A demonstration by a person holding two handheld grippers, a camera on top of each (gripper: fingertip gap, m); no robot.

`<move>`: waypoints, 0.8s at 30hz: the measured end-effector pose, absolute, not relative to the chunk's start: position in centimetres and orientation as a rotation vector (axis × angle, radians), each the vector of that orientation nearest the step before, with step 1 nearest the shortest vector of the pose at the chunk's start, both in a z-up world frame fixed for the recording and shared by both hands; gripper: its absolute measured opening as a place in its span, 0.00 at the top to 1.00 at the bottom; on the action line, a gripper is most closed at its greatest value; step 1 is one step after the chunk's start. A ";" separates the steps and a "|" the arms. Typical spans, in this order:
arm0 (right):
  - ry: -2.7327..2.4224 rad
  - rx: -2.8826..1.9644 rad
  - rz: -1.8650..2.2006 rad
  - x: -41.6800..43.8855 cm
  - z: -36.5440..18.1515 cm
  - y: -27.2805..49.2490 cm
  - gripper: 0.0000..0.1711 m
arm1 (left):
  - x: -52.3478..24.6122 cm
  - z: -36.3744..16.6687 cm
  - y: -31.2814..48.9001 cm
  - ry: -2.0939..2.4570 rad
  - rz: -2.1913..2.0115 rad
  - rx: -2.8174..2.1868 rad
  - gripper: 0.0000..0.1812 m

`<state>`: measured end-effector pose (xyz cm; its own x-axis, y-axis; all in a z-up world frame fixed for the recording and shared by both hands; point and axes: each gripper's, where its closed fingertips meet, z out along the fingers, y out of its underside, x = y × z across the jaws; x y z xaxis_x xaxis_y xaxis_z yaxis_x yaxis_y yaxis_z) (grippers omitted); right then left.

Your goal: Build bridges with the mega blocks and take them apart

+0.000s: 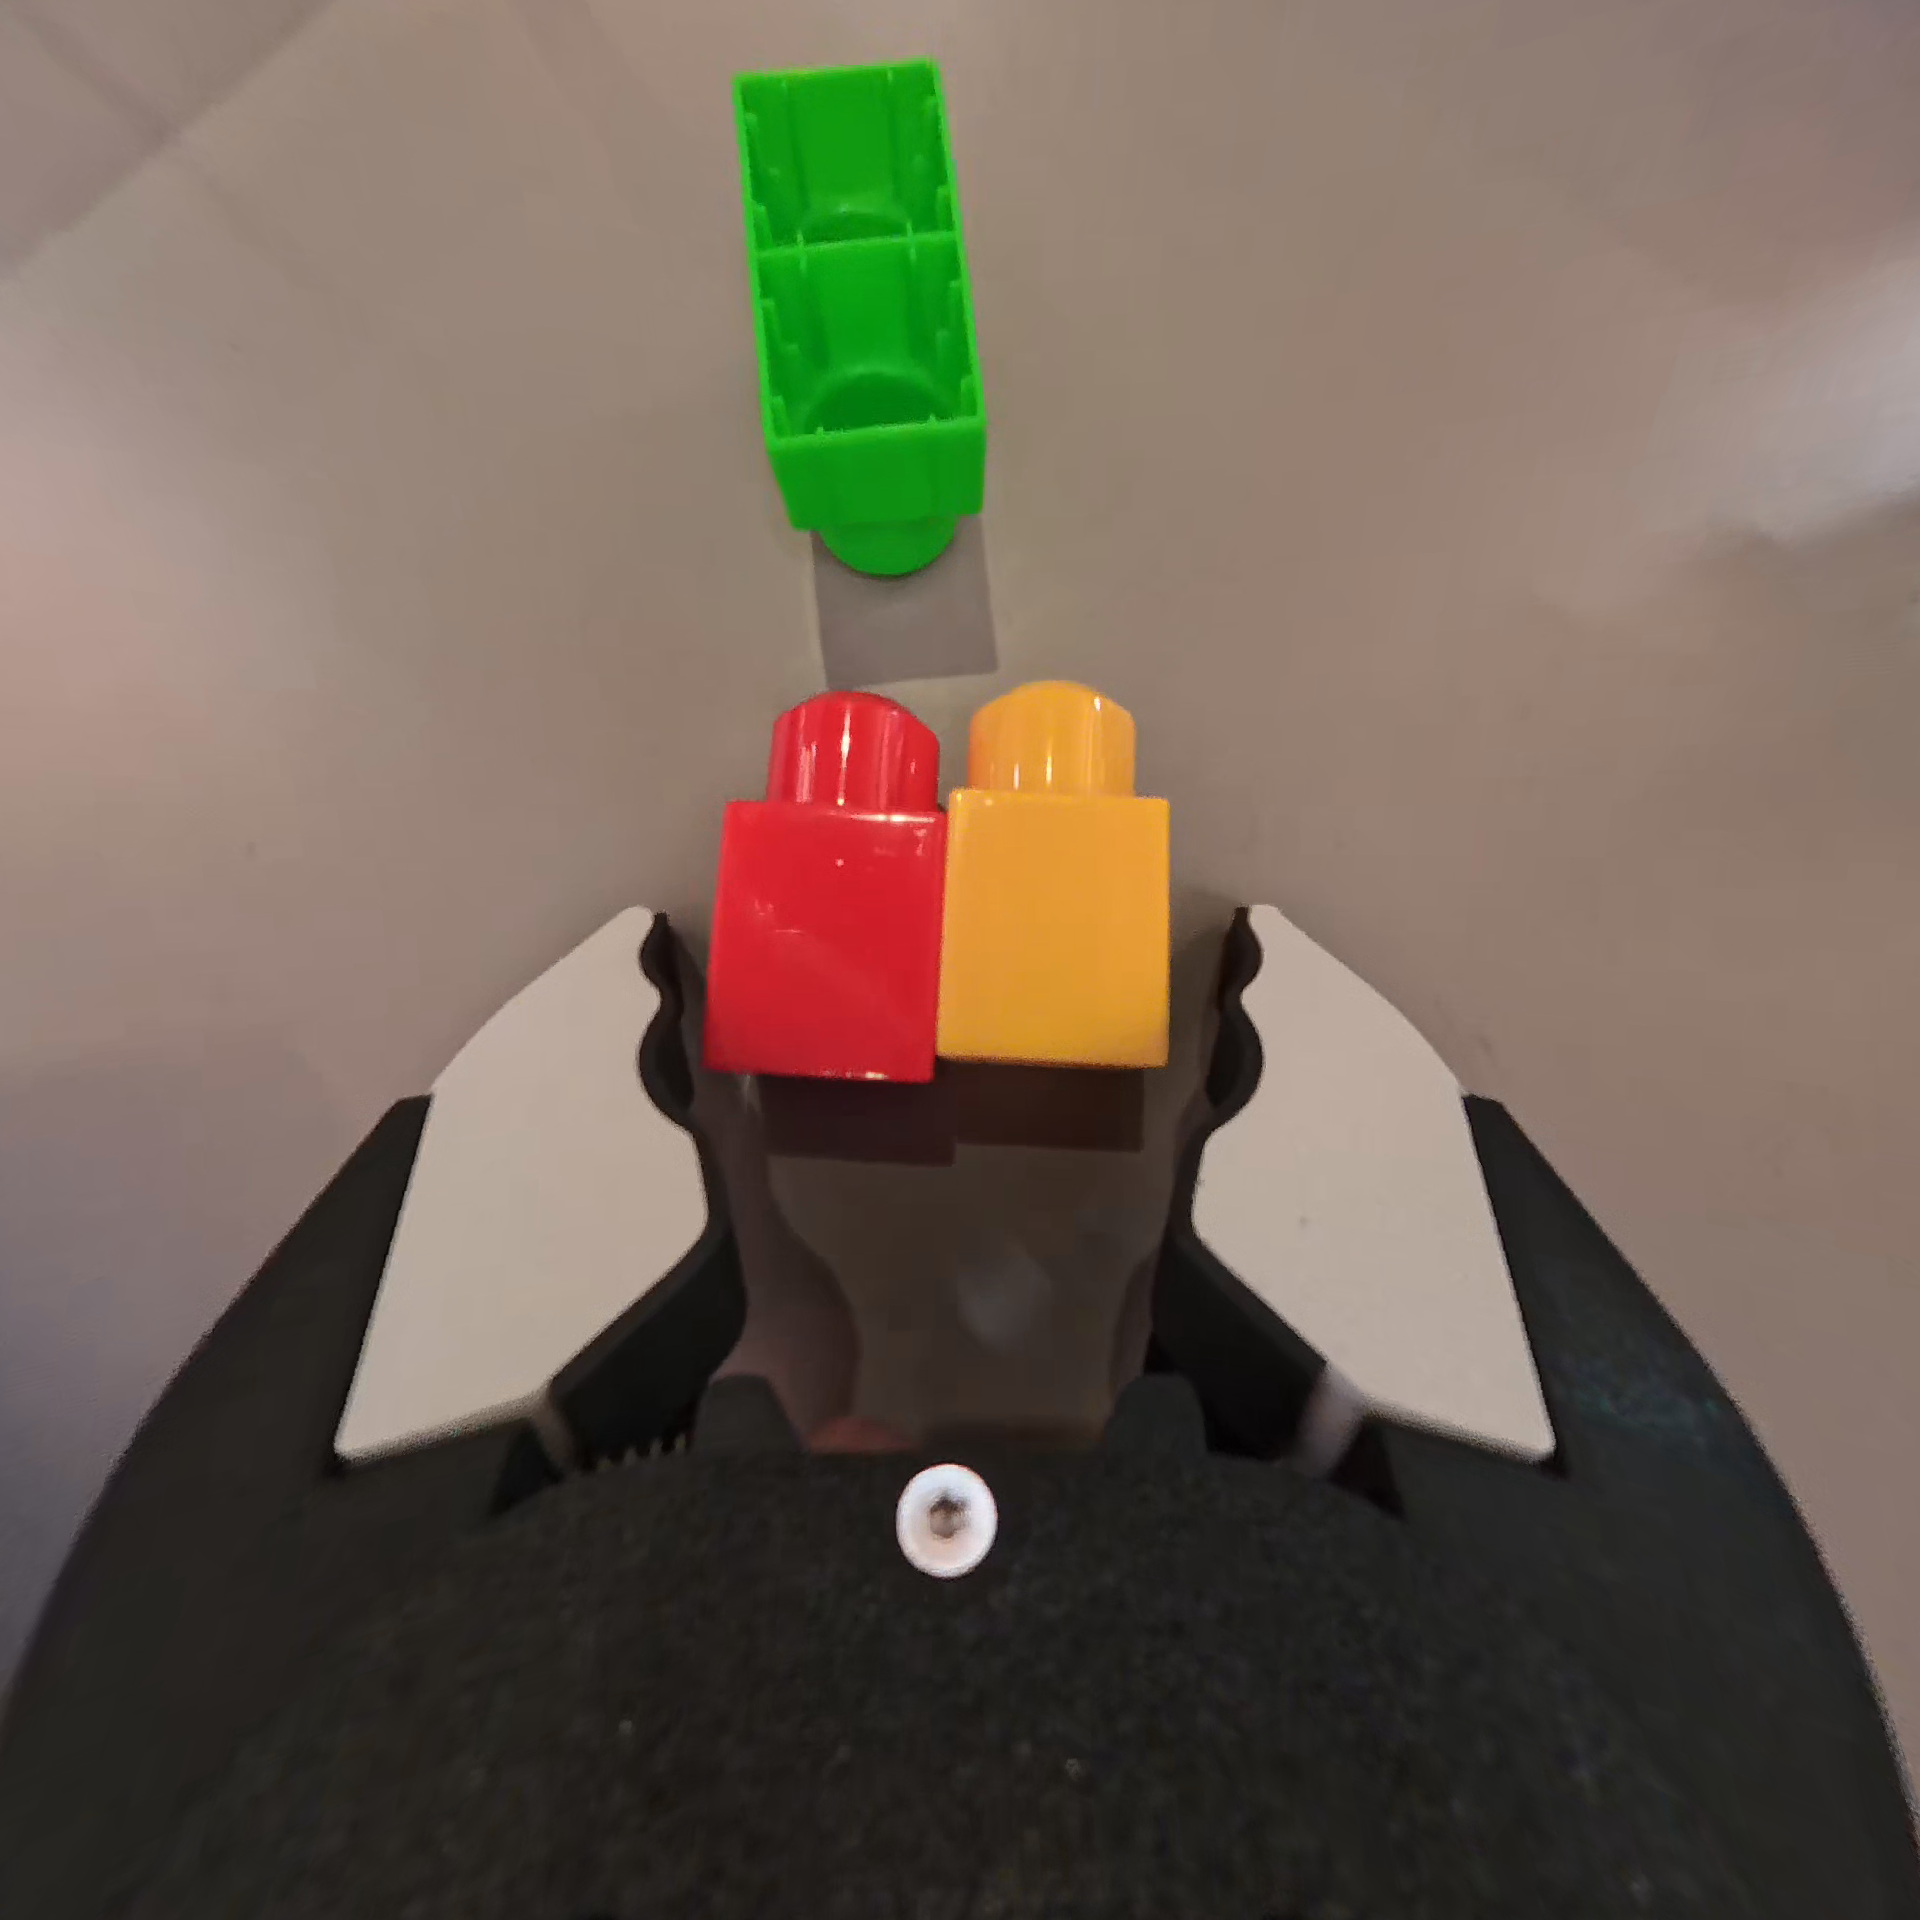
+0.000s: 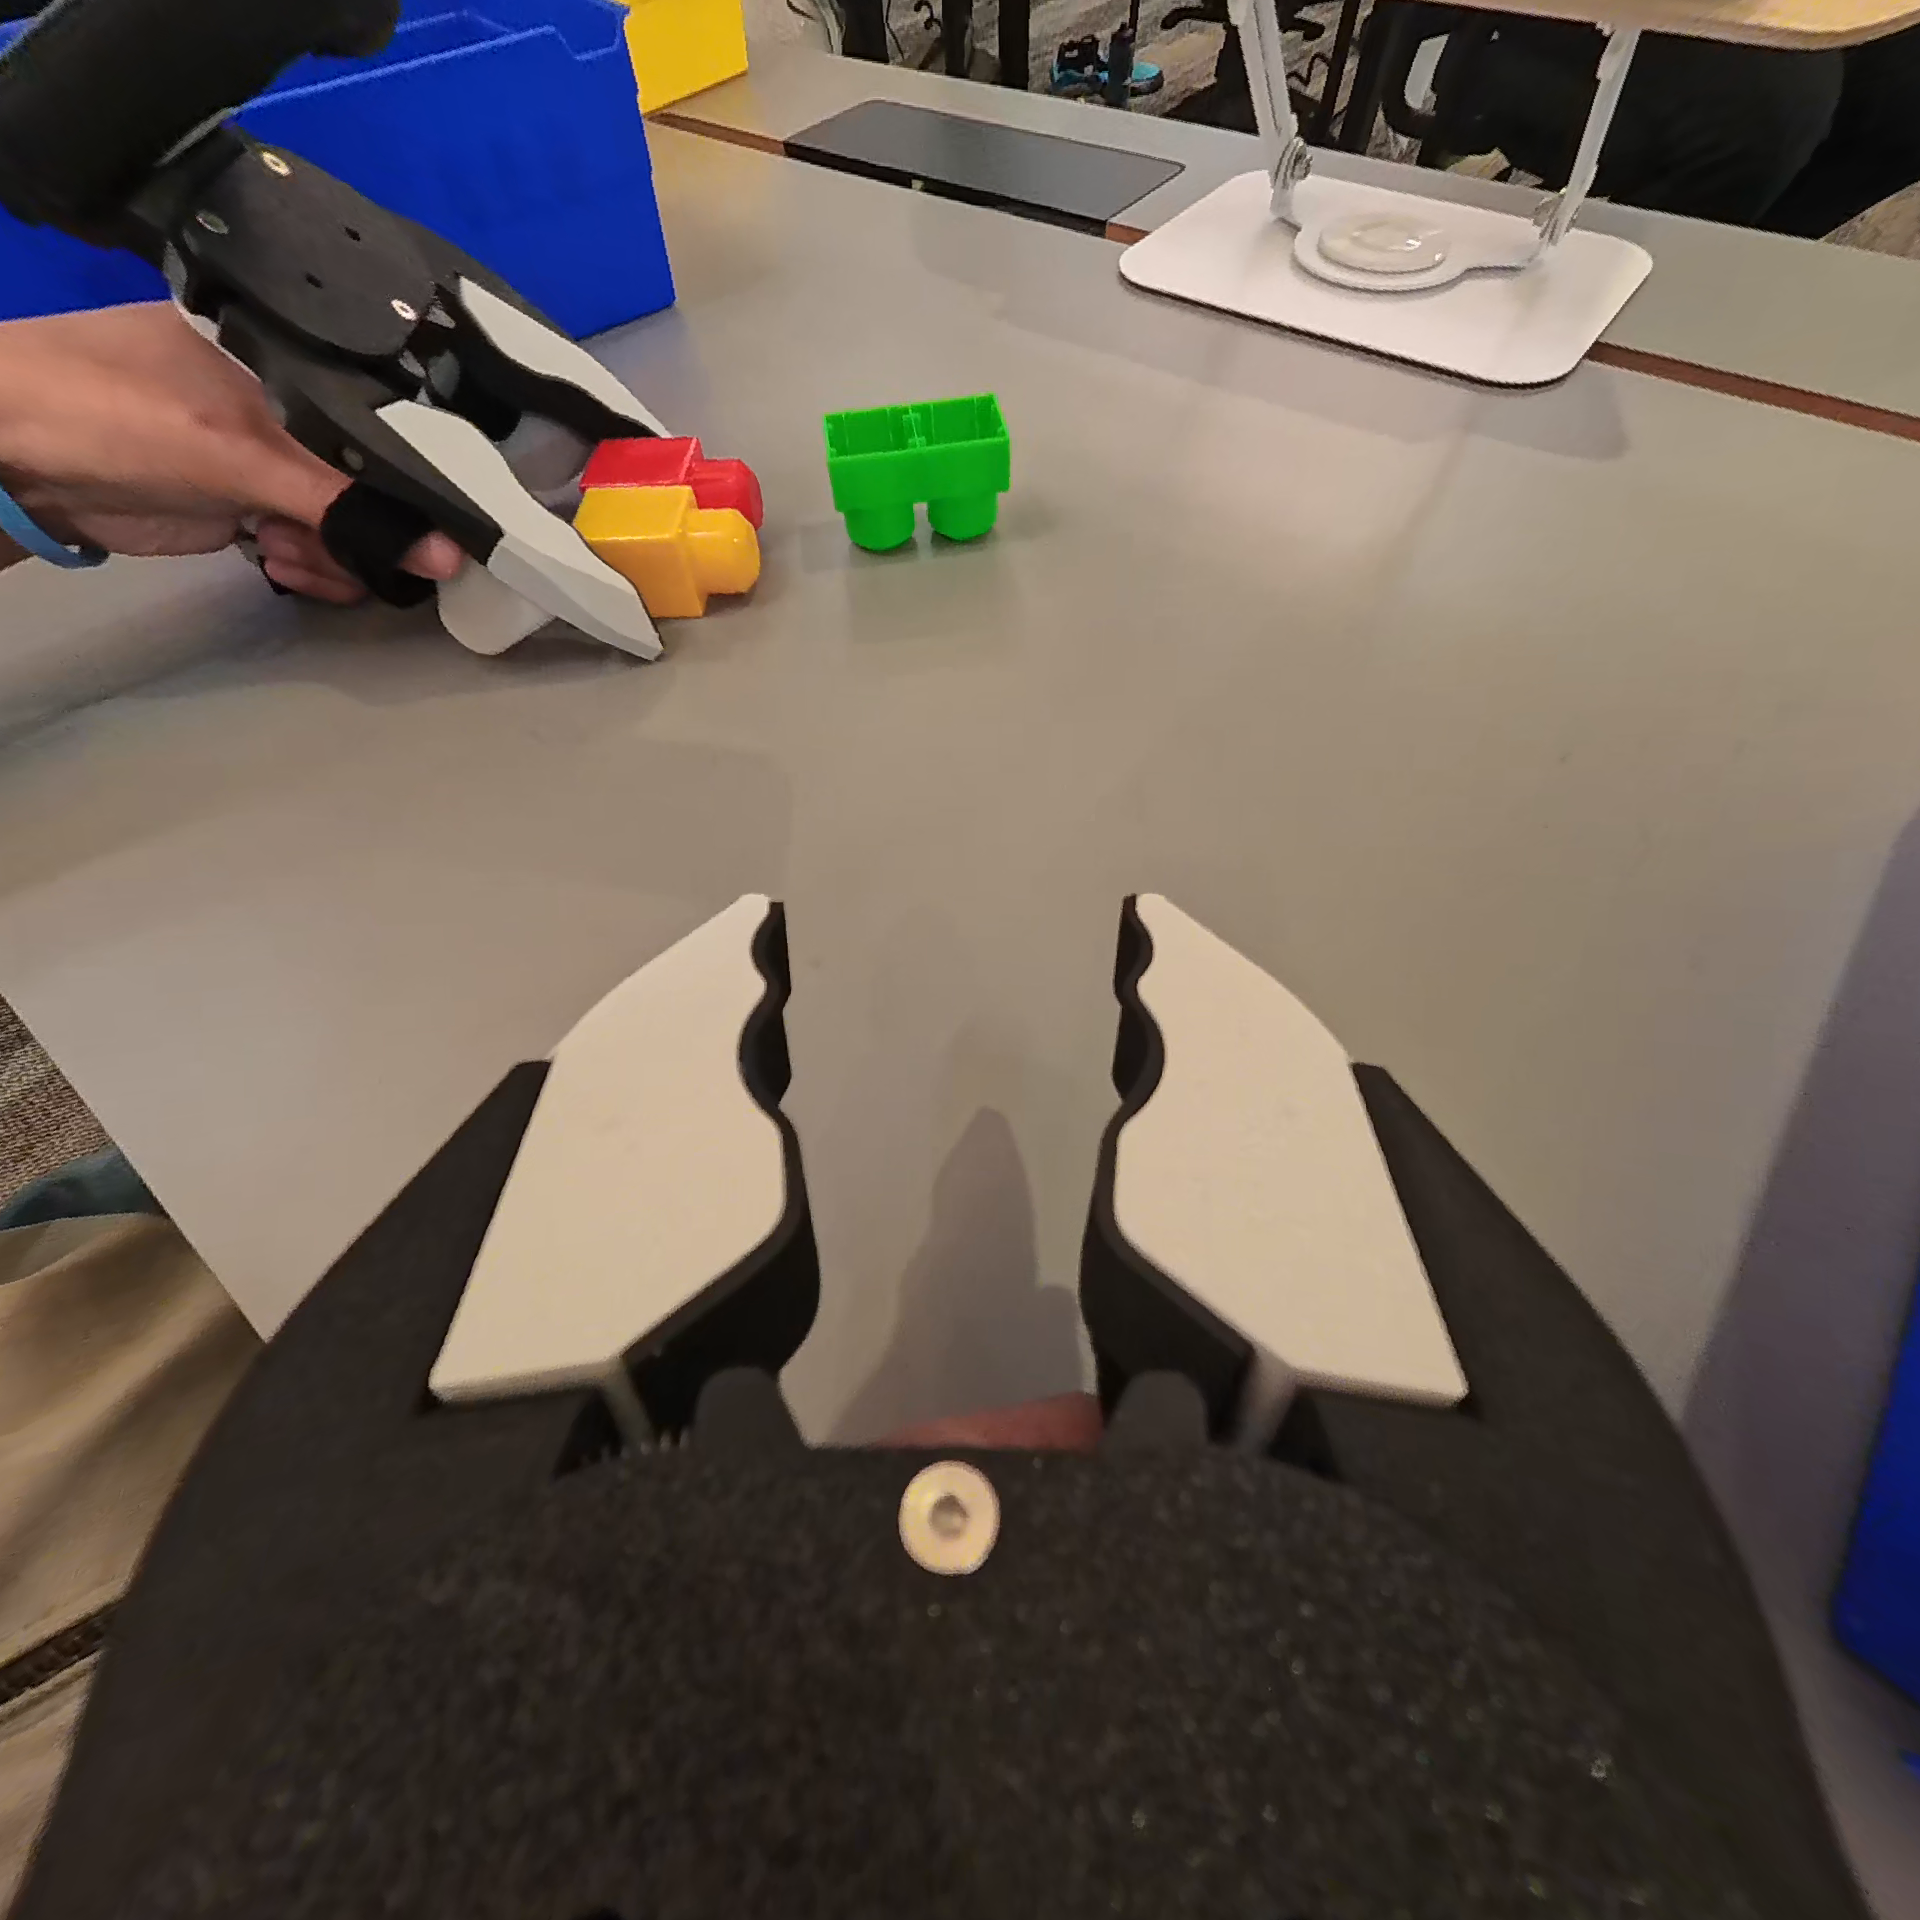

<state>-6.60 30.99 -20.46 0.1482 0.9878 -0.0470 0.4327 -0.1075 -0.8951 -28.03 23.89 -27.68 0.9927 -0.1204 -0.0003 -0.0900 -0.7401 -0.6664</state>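
My left gripper [image 1: 951, 925] stands wide open at the centre of the left wrist view. Its jaws bracket two one-stud blocks lying on their sides on the grey table [image 1: 312, 623], studs pointing toward the top of the frame. The red block [image 1: 826, 940] lies on the left and the yellow block [image 1: 1055, 925] on the right; their long sides touch. The left fingertip sits just beside the red block, though I cannot tell whether it makes contact. The right fingertip stands clear of the yellow block with a visible gap. I am gripping nothing with it.

The green block [image 1: 862, 301], a two-stud piece, sits in the upper centre of that frame, upside down with its hollow underside facing up, standing apart from the red and yellow pair.

My right gripper [image 2: 951, 935] occupies the lower centre of the right wrist view. Its jaws are spread apart and empty, with only bare table surface between them, and it touches none of the blocks.

In the right wrist view the left gripper appears at mid left, held by my hand [image 2: 156, 457], with the red and yellow blocks at its tips. A blue bin [image 2: 499, 156] stands in the upper left, and a white stand [image 2: 1382, 281] in the upper right.
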 end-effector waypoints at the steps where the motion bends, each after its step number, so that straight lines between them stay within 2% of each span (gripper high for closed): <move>1: -1.385 -1.661 0.917 -6.6 -20.4 31.0 0.65 | -28.0 -27.7 23.9 0.152 -0.058 -2.409 0.45; 10: -1.387 -1.666 0.918 -6.6 -20.6 31.1 0.65 | -27.9 -27.7 24.3 0.144 -0.055 -2.409 0.45; 13: -1.387 -1.668 0.920 -6.6 -20.7 31.1 0.65 | -27.8 -27.7 24.5 0.144 -0.056 -2.406 0.46; 15: -1.387 -1.668 0.918 -6.5 -20.7 31.1 0.65 | -27.7 -27.6 24.7 0.147 -0.058 -2.399 0.51; 24: -1.384 -1.668 0.919 -6.5 -20.6 31.2 0.65 | -27.6 -27.6 24.8 0.144 -0.054 -2.398 0.51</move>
